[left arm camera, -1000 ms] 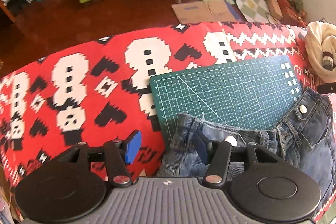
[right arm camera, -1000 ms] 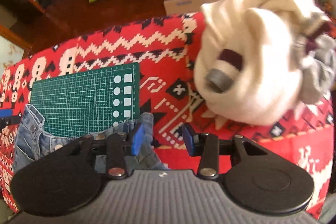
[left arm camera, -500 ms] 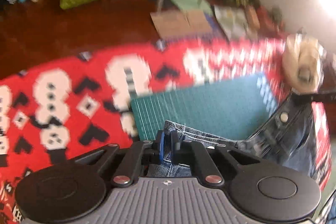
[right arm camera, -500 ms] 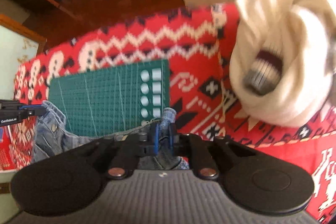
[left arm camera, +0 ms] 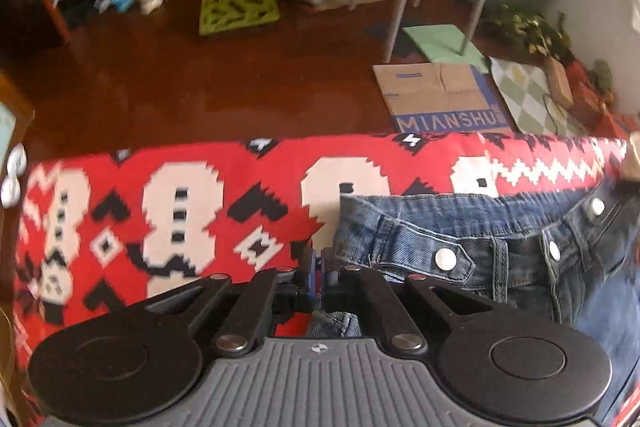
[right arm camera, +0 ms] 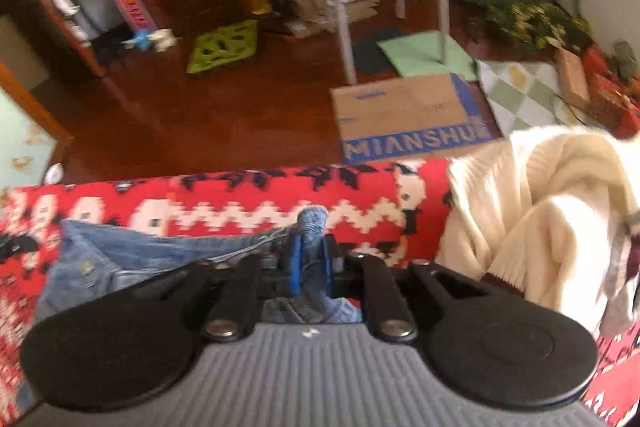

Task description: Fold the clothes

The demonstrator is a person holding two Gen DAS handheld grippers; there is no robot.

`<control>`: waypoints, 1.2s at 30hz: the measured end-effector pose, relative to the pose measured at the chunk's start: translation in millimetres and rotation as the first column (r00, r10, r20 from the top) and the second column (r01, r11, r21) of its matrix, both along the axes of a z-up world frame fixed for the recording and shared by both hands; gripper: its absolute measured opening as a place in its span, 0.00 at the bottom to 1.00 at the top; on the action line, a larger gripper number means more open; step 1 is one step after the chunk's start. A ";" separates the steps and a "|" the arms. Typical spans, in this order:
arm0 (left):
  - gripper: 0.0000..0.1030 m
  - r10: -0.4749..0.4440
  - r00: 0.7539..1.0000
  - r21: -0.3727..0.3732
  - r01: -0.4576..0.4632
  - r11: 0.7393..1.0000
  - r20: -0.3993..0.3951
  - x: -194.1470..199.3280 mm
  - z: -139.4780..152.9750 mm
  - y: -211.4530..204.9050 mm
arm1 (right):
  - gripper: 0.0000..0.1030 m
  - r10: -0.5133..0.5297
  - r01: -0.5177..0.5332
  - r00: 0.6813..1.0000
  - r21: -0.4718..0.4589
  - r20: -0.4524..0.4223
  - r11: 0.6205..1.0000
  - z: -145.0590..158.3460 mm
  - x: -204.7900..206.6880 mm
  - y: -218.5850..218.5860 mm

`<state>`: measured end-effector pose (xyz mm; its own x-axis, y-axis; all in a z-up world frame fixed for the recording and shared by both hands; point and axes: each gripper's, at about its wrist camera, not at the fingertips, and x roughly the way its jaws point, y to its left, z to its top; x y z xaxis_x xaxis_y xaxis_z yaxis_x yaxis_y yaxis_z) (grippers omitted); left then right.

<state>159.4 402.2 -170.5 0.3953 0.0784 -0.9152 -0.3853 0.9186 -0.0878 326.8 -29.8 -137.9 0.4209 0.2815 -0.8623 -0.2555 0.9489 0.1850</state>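
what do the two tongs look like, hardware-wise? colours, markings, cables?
Left tongs and right tongs look identical: grey ribbed body with a small round crosshair mark at its front edge, two big black discs either side, black linkage bars on silver pivot bolts, blue pads on the fingertips. No cables or sleeves in view.

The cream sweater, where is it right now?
In the right wrist view, the cream sweater is bunched at the right on the red patterned blanket, beside the right gripper pinching the jeans.
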 end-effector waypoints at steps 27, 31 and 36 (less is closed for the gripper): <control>0.73 -0.060 0.997 -0.023 0.059 0.998 -0.038 -87.6 -7.8 -140.5 | 1.00 0.005 -0.006 1.000 -0.104 -0.018 0.995 -3.3 -160.6 -8.5; 0.74 -0.050 0.995 0.022 0.052 0.998 -0.081 -93.8 -21.9 -150.9 | 1.00 0.035 -0.039 0.999 -0.148 -0.025 0.988 -21.1 -182.4 -1.7; 0.85 -0.075 0.988 0.079 0.086 0.993 -0.138 -92.9 -37.2 -160.2 | 1.00 0.053 -0.069 0.996 -0.207 -0.078 0.976 -44.8 -189.6 7.5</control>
<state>66.5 242.0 -207.6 0.2771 0.1306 -0.9519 -0.3130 0.9489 0.0391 137.2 -22.3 -182.7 0.3434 0.1150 -0.9321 -0.3074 0.9516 0.0041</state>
